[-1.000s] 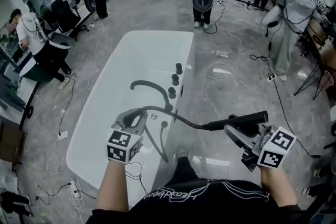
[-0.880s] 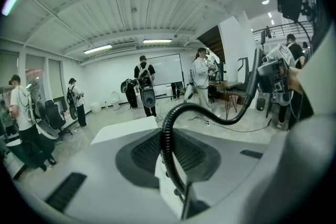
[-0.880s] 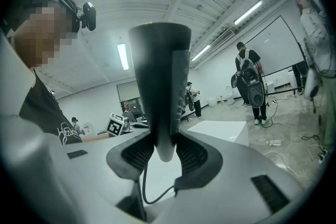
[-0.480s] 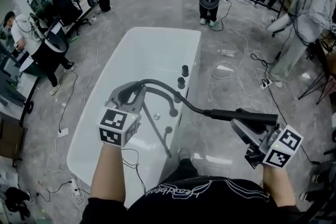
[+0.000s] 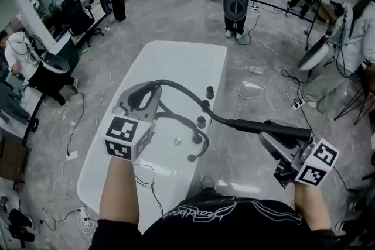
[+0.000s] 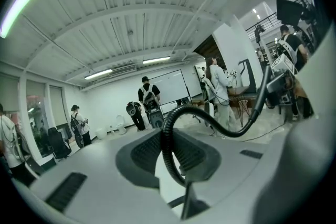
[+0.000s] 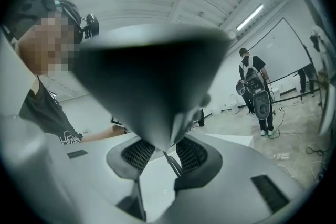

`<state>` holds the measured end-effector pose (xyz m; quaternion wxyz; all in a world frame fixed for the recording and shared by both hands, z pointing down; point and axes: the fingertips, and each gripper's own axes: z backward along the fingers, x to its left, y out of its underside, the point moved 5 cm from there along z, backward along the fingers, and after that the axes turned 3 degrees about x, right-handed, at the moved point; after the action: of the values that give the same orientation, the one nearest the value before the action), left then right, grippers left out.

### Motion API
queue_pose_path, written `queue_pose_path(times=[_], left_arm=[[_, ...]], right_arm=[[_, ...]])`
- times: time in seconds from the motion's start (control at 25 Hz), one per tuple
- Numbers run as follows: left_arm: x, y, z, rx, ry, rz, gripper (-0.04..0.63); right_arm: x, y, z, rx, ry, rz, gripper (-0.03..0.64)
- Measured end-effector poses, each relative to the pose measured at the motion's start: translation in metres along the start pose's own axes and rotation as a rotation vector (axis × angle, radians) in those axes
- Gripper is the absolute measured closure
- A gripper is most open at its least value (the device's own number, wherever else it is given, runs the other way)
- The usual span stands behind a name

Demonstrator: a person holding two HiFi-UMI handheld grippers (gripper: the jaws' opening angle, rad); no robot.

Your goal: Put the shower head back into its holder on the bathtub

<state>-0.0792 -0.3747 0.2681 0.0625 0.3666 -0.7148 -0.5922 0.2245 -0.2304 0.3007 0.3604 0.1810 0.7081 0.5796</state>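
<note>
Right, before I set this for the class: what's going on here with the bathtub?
A person stands at the end of a white bathtub with a handheld tool in each hand. The right tool grips the black shower head, held out to the right of the tub, over the floor. The left tool is shut on the black hose, holding it looped above the tub. The shower head is not yet back at the fittings on the tub's rim.

Black shower head level beside white bathtub, hose arched above
</note>
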Motion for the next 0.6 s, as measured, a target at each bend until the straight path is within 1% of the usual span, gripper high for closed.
queue_pose_path(times=[0.36,0.6], left_arm=[[0.038,-0.027,0.020,-0.031,-0.060,-0.026,0.531],[0.042,-0.033,0.046,-0.047,-0.095,-0.037,0.531]], right_arm=[[0.001,-0.027,-0.035,-0.016,-0.060,0.006,0.483],[0.012,-0.029,-0.036,-0.028,-0.098,-0.003,0.483]])
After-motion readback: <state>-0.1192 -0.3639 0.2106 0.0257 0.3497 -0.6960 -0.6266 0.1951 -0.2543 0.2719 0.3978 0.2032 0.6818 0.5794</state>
